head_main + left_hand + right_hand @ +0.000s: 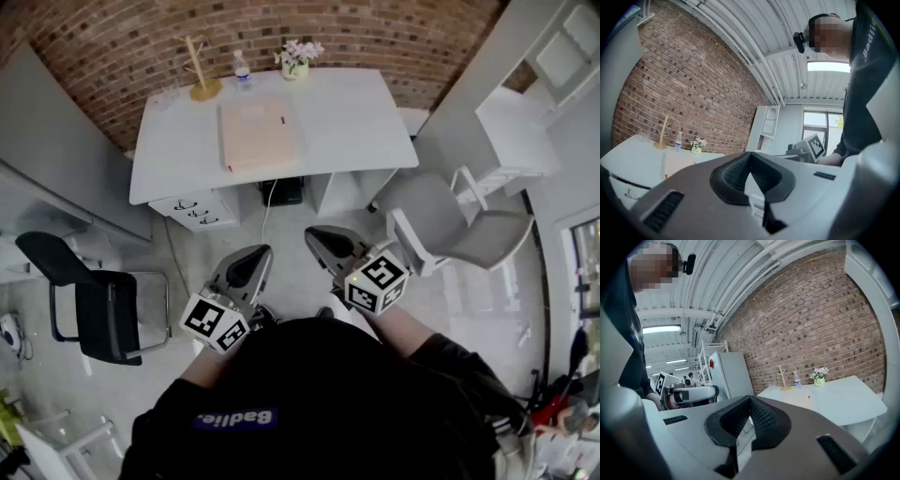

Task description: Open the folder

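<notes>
A closed beige folder (258, 133) lies flat on the white desk (366, 122) against the brick wall. Both grippers hang in front of my body over the floor, well short of the desk and apart from the folder. My left gripper (258, 255) points level toward the desk, its jaws shut with nothing between them (750, 158). The right gripper (319, 236) sits beside it, also shut and empty (750, 400). From the left gripper view the folder (677, 162) shows as a pale strip on the desktop.
At the desk's back edge stand a wooden rack (200, 70), a water bottle (242, 67) and a small flower pot (298, 58). Drawers (197, 211) sit under the desk. A black chair (94, 300) is at the left, a grey chair (450, 220) at the right, near white shelves (544, 84).
</notes>
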Demonstrator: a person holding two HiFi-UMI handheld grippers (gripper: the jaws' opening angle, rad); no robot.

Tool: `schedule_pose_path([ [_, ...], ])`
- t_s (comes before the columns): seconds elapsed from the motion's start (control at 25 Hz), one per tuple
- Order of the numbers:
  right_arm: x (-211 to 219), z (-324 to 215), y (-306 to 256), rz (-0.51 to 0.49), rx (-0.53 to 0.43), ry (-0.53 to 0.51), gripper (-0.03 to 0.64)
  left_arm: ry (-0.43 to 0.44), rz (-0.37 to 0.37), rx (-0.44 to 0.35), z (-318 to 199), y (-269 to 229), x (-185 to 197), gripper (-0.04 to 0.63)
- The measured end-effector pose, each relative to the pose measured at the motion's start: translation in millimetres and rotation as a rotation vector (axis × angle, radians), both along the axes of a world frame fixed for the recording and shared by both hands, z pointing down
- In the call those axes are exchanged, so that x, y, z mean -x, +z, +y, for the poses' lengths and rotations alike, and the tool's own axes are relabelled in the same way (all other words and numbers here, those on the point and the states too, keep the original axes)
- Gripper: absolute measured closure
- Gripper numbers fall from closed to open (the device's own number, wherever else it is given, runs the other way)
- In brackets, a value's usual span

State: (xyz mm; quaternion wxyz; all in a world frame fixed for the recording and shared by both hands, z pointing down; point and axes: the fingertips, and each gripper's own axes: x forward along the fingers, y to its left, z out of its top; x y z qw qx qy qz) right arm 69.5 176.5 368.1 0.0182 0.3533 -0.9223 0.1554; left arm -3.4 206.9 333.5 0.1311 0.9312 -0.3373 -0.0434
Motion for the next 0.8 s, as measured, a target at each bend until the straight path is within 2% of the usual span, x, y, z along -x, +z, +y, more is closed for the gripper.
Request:
schedule_pose_path([
  [0.56, 20.2, -15.0, 2.5, 0.018, 0.014, 0.022, 0.589, -0.002, 0.010, 0.006, -15.4, 2.6, 28.7, 0.594],
  [0.8, 31.9, -27.0, 2.3, 0.054, 0.023, 0.083, 0.589, 0.016, 0.026, -0.003, -26.4, 3.0, 51.7, 0.594],
])
